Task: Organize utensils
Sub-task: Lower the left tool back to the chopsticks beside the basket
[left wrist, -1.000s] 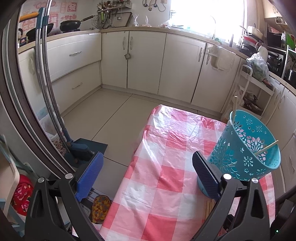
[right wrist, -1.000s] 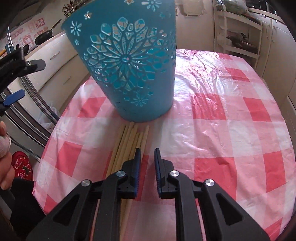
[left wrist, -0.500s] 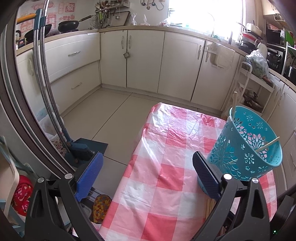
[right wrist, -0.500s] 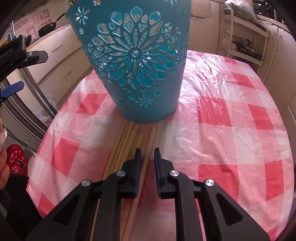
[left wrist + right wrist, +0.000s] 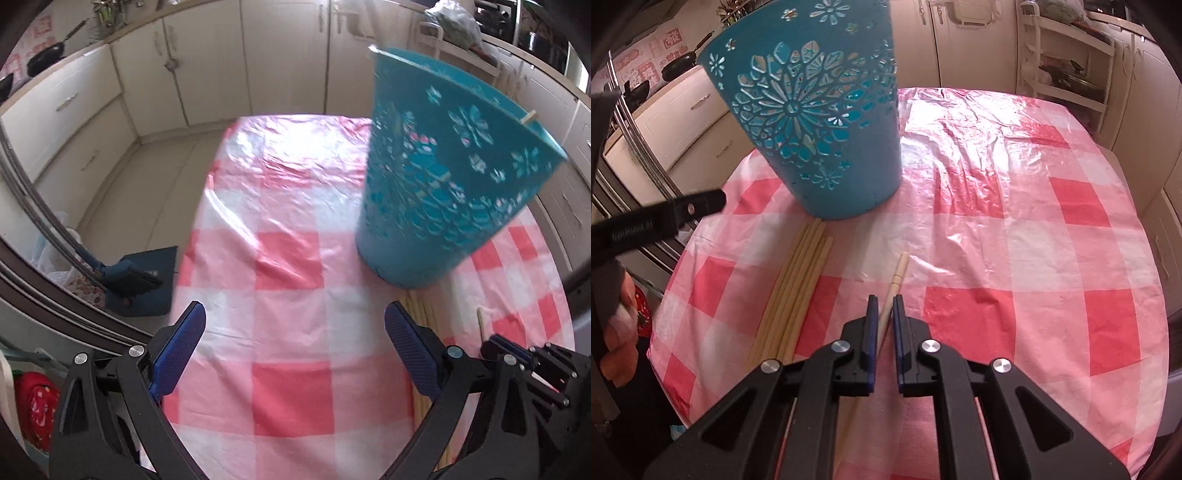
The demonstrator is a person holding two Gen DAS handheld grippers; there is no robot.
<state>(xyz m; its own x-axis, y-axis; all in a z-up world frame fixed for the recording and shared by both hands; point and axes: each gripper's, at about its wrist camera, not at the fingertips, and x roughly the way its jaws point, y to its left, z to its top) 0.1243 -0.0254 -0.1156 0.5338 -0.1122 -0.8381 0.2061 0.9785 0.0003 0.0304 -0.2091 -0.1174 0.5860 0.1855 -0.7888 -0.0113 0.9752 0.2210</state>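
A teal openwork basket (image 5: pixel 816 125) stands on the red-and-white checked tablecloth (image 5: pixel 1015 240); it also shows in the left wrist view (image 5: pixel 443 184), with a chopstick end at its rim. A bundle of pale wooden chopsticks (image 5: pixel 794 291) lies in front of the basket. My right gripper (image 5: pixel 884 306) is shut on a single chopstick (image 5: pixel 897 273), apart from the bundle and pointing toward the basket. My left gripper (image 5: pixel 295 343) is open and empty above the table's left part. The right gripper shows at the lower right of the left wrist view (image 5: pixel 517 365).
Cream kitchen cabinets (image 5: pixel 221 62) run along the back. A white shelf rack (image 5: pixel 1067 66) stands at the far right. A blue dustpan and brush (image 5: pixel 140 277) lie on the floor left of the table. The person's hand (image 5: pixel 620 332) is at the left edge.
My right gripper has drawn one chopstick away from the bundle to the right. My left gripper has moved in over the table and tilted down, closer to the basket.
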